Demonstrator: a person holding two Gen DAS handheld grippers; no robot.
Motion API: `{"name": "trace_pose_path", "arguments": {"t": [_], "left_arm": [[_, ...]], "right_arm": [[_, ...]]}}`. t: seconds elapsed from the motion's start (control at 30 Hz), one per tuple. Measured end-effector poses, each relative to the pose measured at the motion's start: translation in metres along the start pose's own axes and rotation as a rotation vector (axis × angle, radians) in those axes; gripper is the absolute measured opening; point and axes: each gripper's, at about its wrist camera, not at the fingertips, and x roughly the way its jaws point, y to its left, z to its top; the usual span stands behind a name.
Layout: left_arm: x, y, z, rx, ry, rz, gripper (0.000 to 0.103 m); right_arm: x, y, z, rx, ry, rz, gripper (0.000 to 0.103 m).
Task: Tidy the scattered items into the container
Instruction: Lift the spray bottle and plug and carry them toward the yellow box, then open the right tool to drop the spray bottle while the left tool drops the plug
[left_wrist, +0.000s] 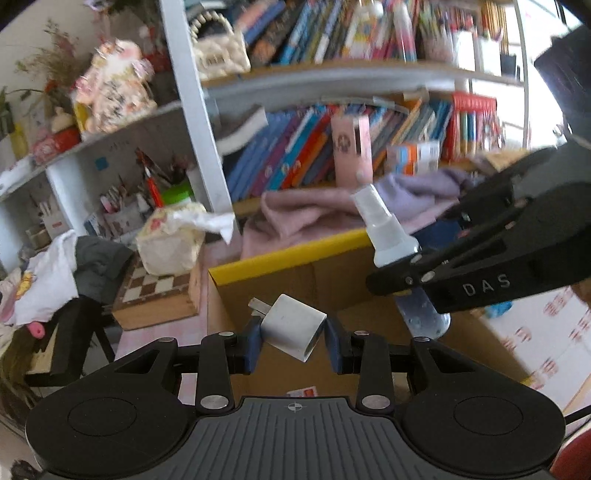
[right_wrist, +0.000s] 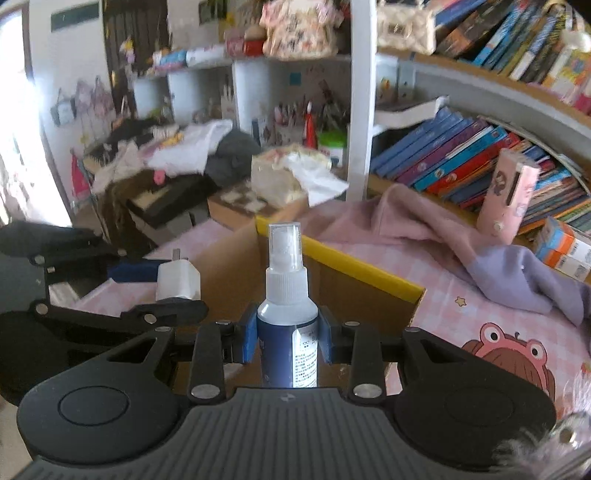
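My left gripper (left_wrist: 294, 341) holds a white plug adapter (left_wrist: 293, 326) between its blue pads, tilted, above the open cardboard box with a yellow rim (left_wrist: 288, 256). The adapter also shows in the right wrist view (right_wrist: 178, 281). My right gripper (right_wrist: 288, 338) is shut on a blue spray bottle with a white cap (right_wrist: 287, 325), held upright over the box (right_wrist: 365, 295). In the left wrist view the right gripper (left_wrist: 413, 275) comes in from the right, with the spray bottle (left_wrist: 388, 229) leaning over the box's right side.
A pink and lilac cloth (right_wrist: 443, 229) lies behind the box on the pink checked table (right_wrist: 480, 317). A tissue pack (left_wrist: 171, 240) sits on a chessboard box (left_wrist: 155, 295) to the left. Bookshelves (left_wrist: 332, 147) stand behind. A pink case (right_wrist: 511, 199) and an orange carton (right_wrist: 561, 251) lie at right.
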Motion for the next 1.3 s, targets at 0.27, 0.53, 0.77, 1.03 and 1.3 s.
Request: {"name": "trace_pose_path", "arguments": {"t": [0.27, 0.53, 0.77, 1.03, 1.3], "left_arm": [[0.052, 0.008, 0.006, 0.139, 0.131, -0.064, 0.034], [0.096, 0.008, 0.007, 0.243, 0.272, -0.128, 0.034], [0.11, 0.006, 0.005, 0.28, 0.336, -0.15, 0.034], [0.119, 0.005, 0.003, 0.309, 0.381, -0.149, 0.034], [0.118, 0.002, 0.002, 0.337, 0.367, -0.107, 0.04]], "right_arm": [[0.071, -0.017, 0.004, -0.151, 0.179, 0.026, 0.031], [0.113, -0.023, 0.005, -0.233, 0.336, 0.08, 0.031], [0.132, -0.023, 0.007, -0.27, 0.392, 0.097, 0.031], [0.143, -0.023, 0.006, -0.288, 0.412, 0.115, 0.031], [0.139, -0.029, 0.006, -0.262, 0.375, 0.133, 0.032]]}}
